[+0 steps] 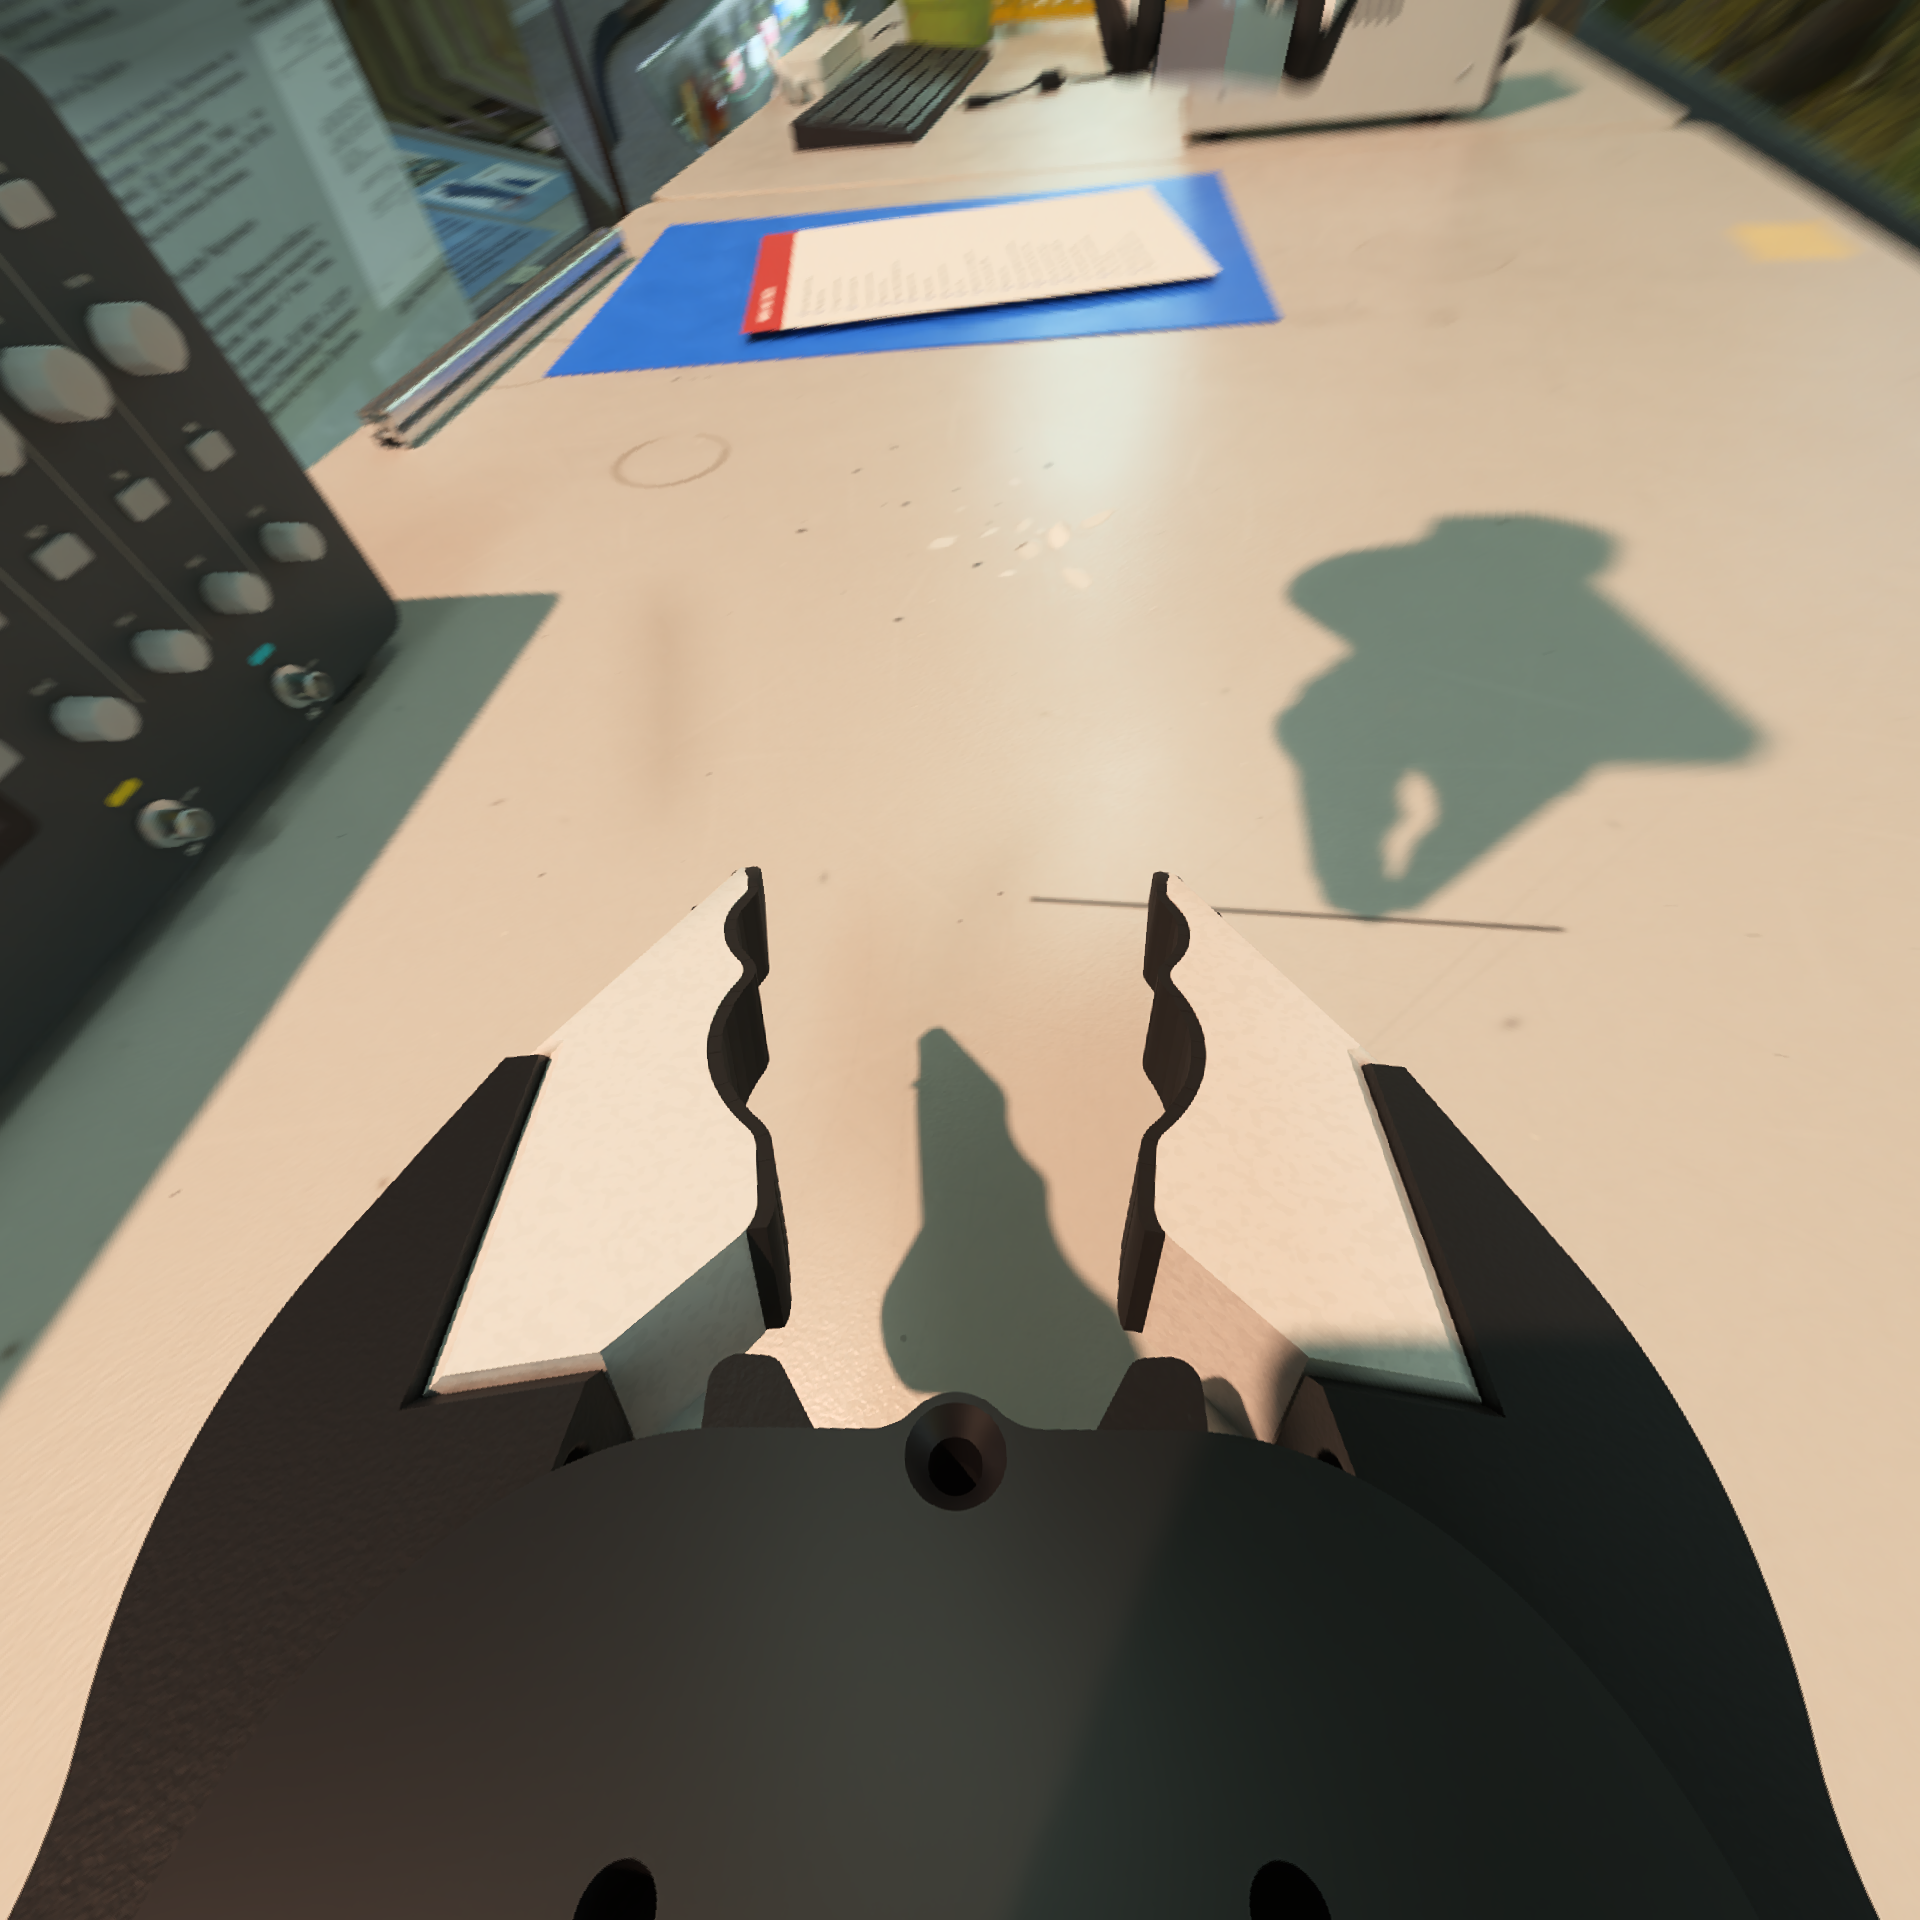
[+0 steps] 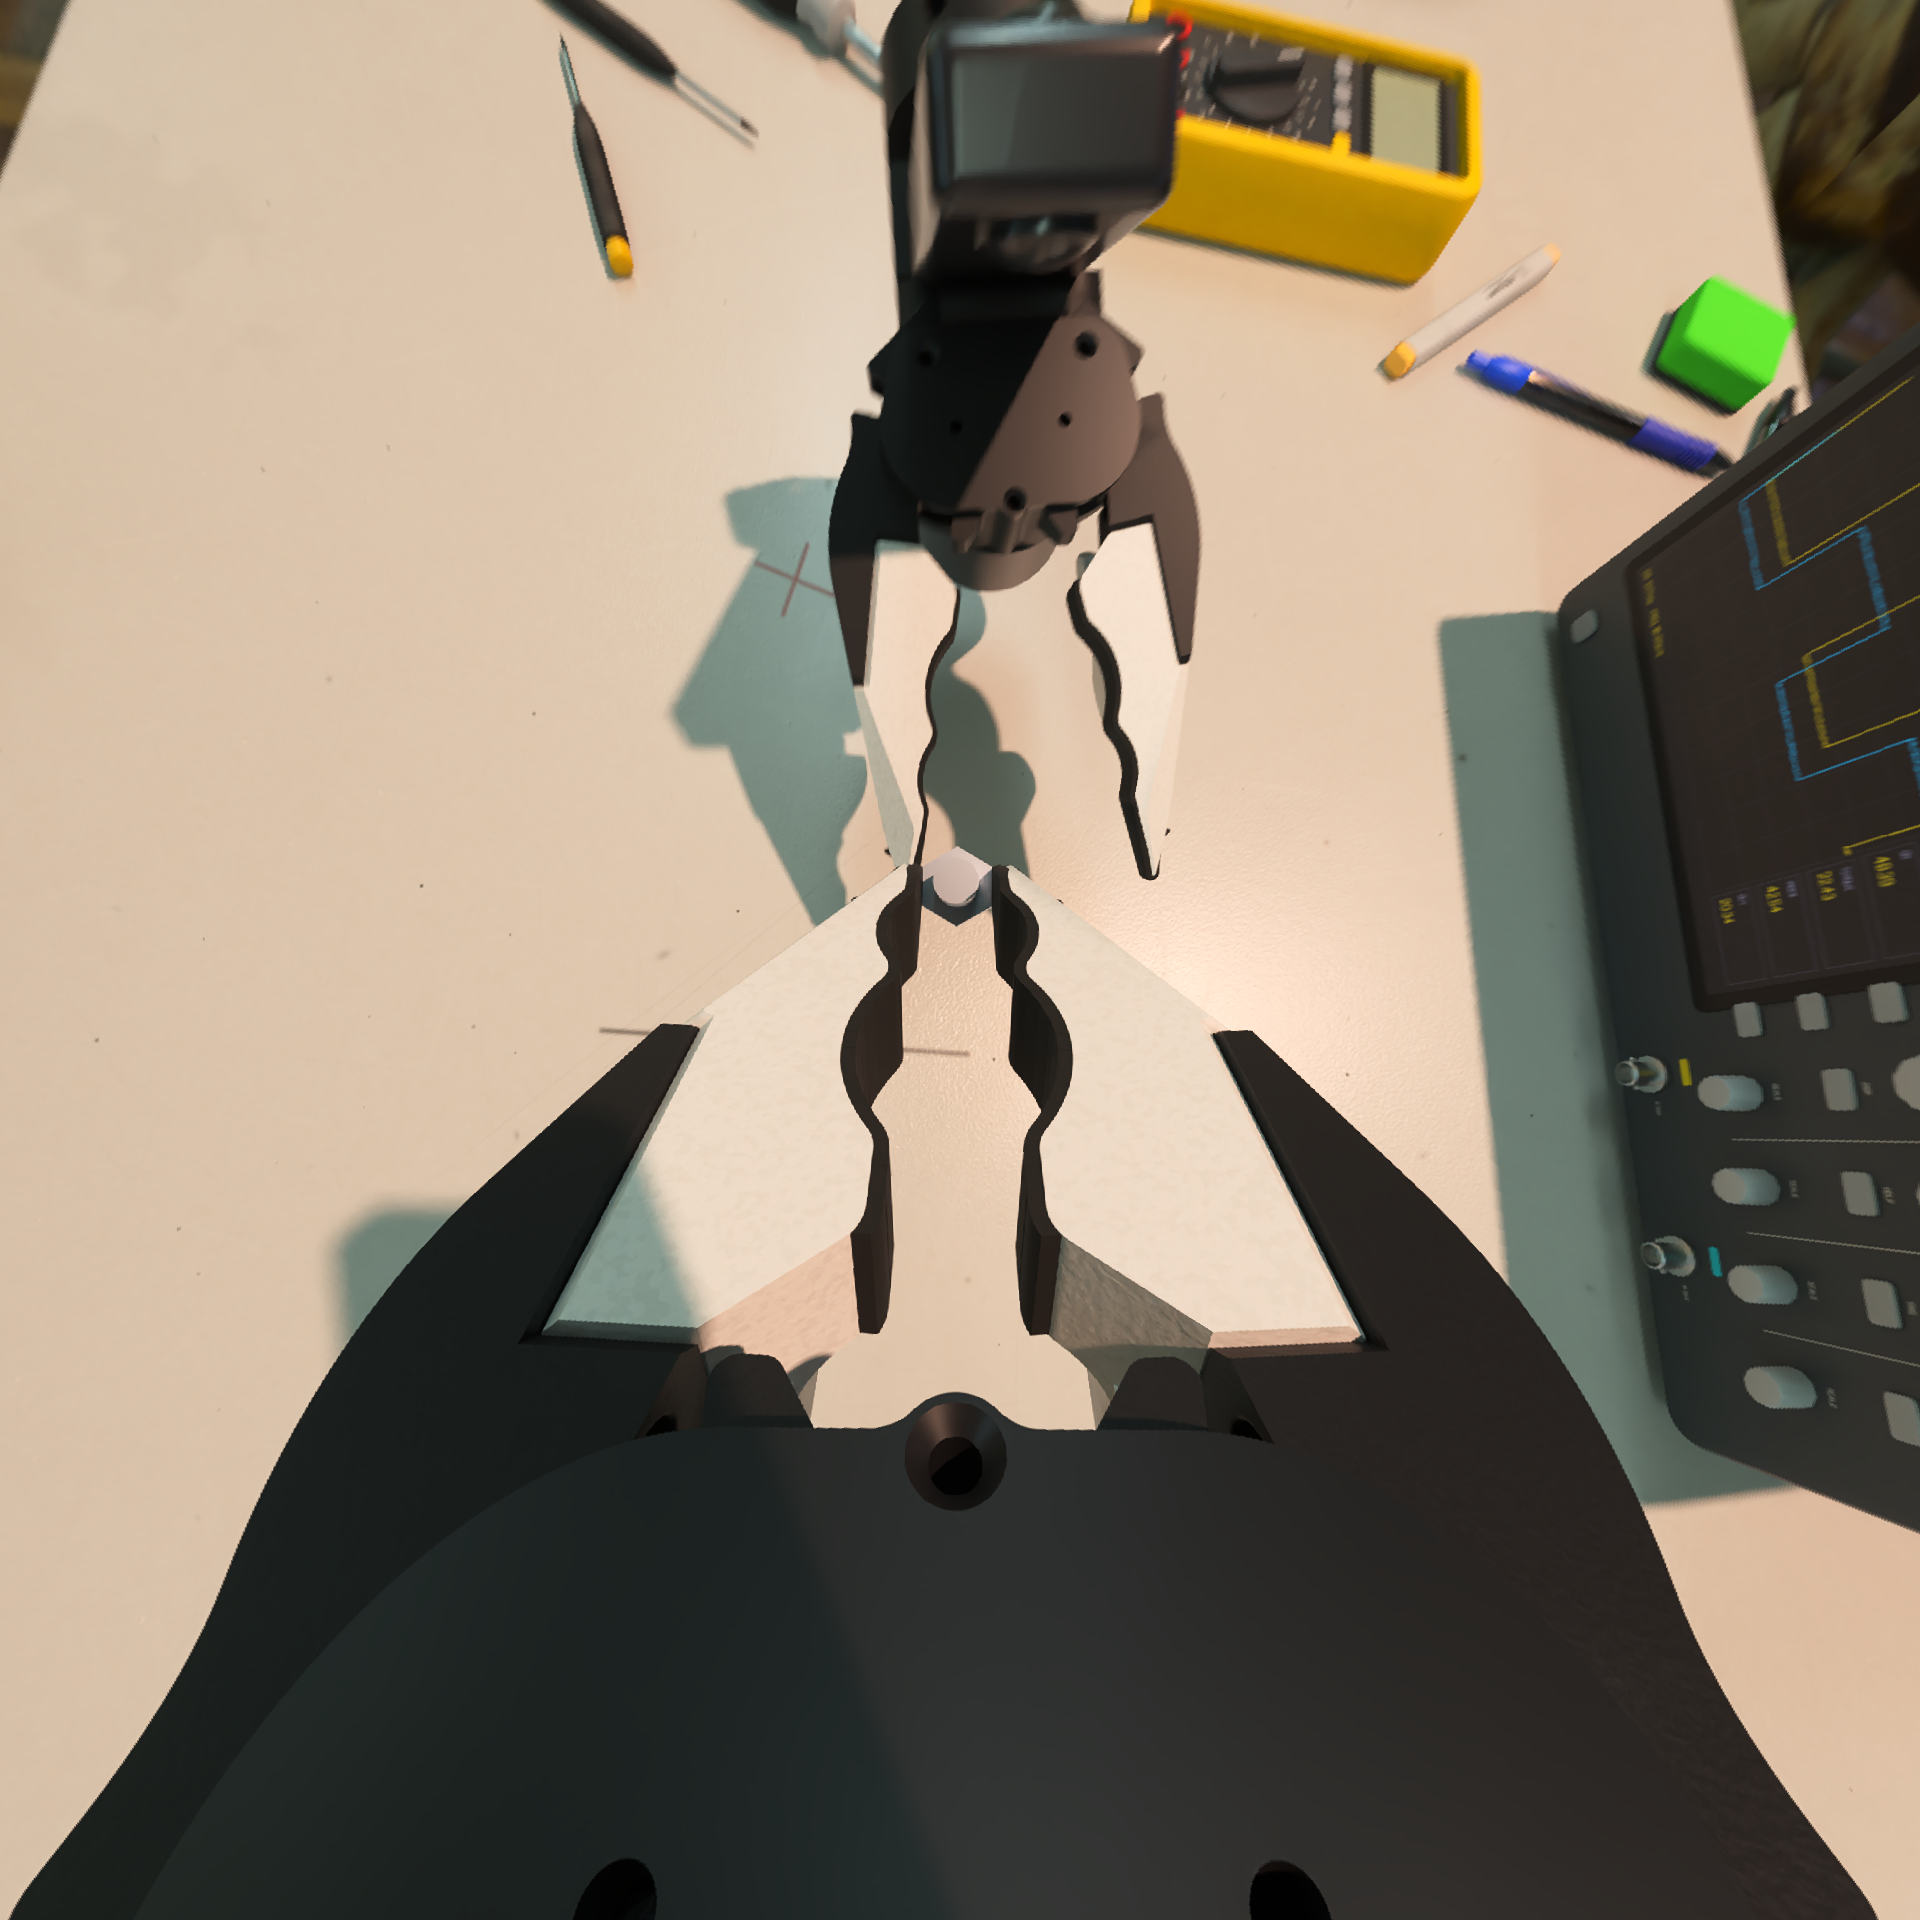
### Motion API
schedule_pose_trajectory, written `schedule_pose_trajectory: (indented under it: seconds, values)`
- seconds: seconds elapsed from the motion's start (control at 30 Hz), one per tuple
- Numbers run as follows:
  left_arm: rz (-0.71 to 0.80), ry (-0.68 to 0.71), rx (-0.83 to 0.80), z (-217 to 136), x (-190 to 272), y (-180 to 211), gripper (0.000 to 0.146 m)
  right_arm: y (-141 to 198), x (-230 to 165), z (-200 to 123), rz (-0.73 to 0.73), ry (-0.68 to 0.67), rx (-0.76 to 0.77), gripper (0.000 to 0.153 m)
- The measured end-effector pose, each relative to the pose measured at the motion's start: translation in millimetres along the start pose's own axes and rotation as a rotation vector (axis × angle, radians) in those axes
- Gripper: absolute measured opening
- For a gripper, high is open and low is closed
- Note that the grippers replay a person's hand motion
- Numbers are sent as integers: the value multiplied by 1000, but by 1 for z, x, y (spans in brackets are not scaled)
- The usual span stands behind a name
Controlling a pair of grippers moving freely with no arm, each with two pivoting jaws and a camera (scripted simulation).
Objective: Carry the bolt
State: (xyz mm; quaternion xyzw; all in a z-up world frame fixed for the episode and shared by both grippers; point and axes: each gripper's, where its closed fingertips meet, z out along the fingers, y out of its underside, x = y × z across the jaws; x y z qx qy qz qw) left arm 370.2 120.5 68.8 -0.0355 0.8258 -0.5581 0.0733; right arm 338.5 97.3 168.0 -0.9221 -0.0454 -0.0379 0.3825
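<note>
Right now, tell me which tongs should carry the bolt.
Right. The right tongs already pinch the bolt between their tips. The left tongs are open and empty, with only bare table between their fingers in the left wrist view.

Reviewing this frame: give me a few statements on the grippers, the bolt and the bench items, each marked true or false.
1. The right gripper pinches the small pale hex-headed bolt at its fingertips. True.
2. The left gripper holds the bolt. False: it is open and holds nothing.
3. A yellow multimeter lies on the beige table. True.
4. The green cube sits between the right gripper's fingers. False: it rests far off, near a blue pen.
</note>
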Motion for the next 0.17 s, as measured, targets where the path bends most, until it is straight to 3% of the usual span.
schedule_pose_trajectory:
  seconds: [0.17]
  values:
    - [-23, 149, 132, -10, 5, -20, 74, 3, 3, 8, 37, -16, -62, 13]
